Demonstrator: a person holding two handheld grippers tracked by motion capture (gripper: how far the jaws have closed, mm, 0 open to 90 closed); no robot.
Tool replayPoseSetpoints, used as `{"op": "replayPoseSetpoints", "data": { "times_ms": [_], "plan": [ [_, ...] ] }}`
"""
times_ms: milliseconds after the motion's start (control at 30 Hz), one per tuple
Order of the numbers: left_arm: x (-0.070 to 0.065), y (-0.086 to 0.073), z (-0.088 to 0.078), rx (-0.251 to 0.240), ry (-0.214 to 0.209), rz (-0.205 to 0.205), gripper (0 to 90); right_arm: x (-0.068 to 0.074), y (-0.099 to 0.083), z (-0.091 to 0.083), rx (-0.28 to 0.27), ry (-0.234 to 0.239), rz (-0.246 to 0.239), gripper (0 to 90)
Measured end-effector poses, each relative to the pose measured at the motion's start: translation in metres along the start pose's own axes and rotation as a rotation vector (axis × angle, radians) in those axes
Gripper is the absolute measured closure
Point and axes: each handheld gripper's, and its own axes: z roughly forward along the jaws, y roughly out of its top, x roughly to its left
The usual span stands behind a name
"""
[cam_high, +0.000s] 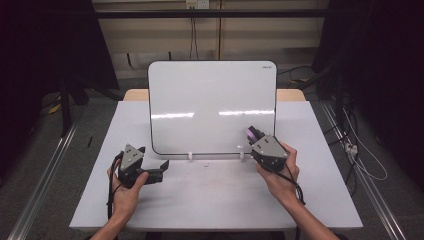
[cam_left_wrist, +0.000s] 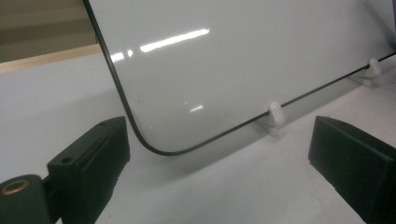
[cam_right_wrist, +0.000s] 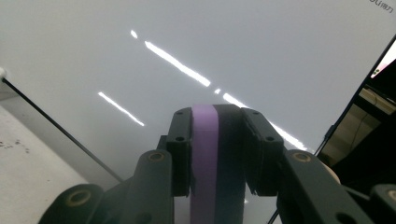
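A white board with a thin black rim stands tilted back on the table, held by two small white feet. My right gripper is at the board's lower right part, shut on a purple and black eraser. In the right gripper view the eraser sits clamped between the jaws of the right gripper, close against the board. My left gripper rests low by the board's lower left corner, open. In its own view the left gripper has wide-set jaws around nothing, facing the board and a foot.
The white table has bare surface in front of the board and on both sides of it. Metal rails run along the floor at left and right. Cables lie on the floor at the right.
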Motion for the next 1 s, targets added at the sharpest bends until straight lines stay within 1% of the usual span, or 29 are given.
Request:
{"op": "replayPoseSetpoints", "data": {
  "times_ms": [100,133,233,367,467,533,567,600,800,900,933,1000],
  "plan": [
    [-0.001,-0.001,0.001,-0.003,0.003,0.000,5.3,0.002,-0.001,0.007,0.018,-0.010,-0.020,67.1],
    [0.000,-0.001,0.001,0.003,0.002,0.008,5.3,0.003,0.000,0.010,0.023,-0.010,-0.029,67.1],
    [-0.001,-0.002,0.002,0.009,0.005,0.018,5.3,0.004,0.002,0.015,0.035,-0.016,-0.036,67.2],
    [-0.001,-0.003,0.002,0.007,0.002,0.018,5.3,0.006,0.004,0.021,0.042,-0.015,-0.044,67.2],
    [-0.001,-0.003,0.002,0.003,0.005,0.015,5.3,0.008,0.004,0.026,0.061,-0.009,-0.051,67.2],
    [0.000,-0.003,0.002,0.000,0.009,0.015,5.3,0.008,0.003,0.029,0.065,-0.010,-0.048,67.2],
    [0.000,-0.003,0.002,-0.004,0.010,0.008,5.3,0.008,0.003,0.030,0.064,-0.009,-0.046,67.2],
    [0.001,-0.003,0.001,0.001,0.015,0.011,5.3,0.008,0.003,0.031,0.067,-0.008,-0.051,67.2],
    [0.003,-0.003,0.001,-0.005,0.021,0.006,5.2,0.007,0.003,0.032,0.067,-0.003,-0.045,66.8],
    [0.004,-0.003,0.000,-0.008,0.024,0.004,5.3,0.006,0.003,0.032,0.062,-0.001,-0.028,65.7],
    [0.004,-0.003,0.000,-0.006,0.026,0.003,5.3,0.006,0.002,0.032,0.059,0.001,-0.015,65.2],
    [0.004,-0.003,0.000,-0.014,0.028,-0.007,5.3,0.005,0.002,0.032,0.055,0.006,-0.007,62.7]
  ]
}}
